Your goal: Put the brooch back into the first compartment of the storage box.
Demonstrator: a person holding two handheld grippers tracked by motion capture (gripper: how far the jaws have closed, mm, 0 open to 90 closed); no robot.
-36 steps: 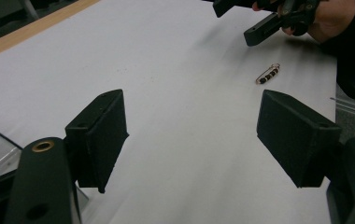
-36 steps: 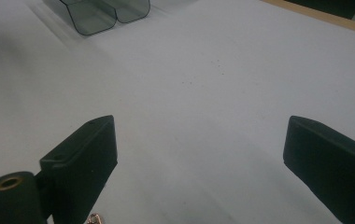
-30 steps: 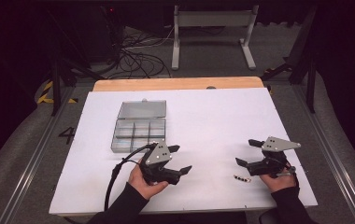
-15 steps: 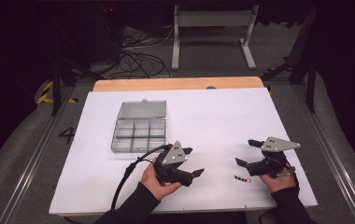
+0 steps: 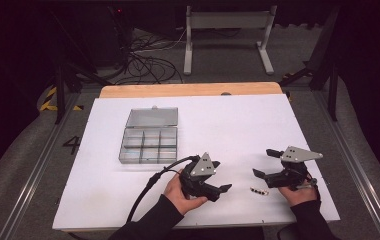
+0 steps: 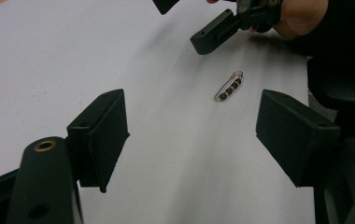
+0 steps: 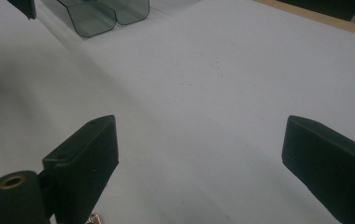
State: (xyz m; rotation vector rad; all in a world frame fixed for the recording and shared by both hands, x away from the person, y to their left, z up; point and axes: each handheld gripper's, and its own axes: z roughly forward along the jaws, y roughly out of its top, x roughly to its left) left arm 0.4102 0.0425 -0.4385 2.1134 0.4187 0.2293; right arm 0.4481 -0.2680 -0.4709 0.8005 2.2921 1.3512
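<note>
A small beaded safety pin lies on the white table top near the front edge, between the two grippers. In the left gripper view the pin lies flat, ahead of the jaws and slightly to the right. My left gripper is open and empty, just left of the pin and pointing right at it; its jaws stand wide apart. My right gripper is open and empty too, just right of and above the pin, facing left. Nothing lies between its jaws apart from bare table.
A clear plastic compartment box with its lid open sits at the table's middle left; a corner of the box appears in the right gripper view. A wooden strip runs along the far edge. Cables and a metal stand are on the floor beyond.
My left gripper has moved right along the front of the table, toward the pin. The right gripper and the pin have stayed put.
</note>
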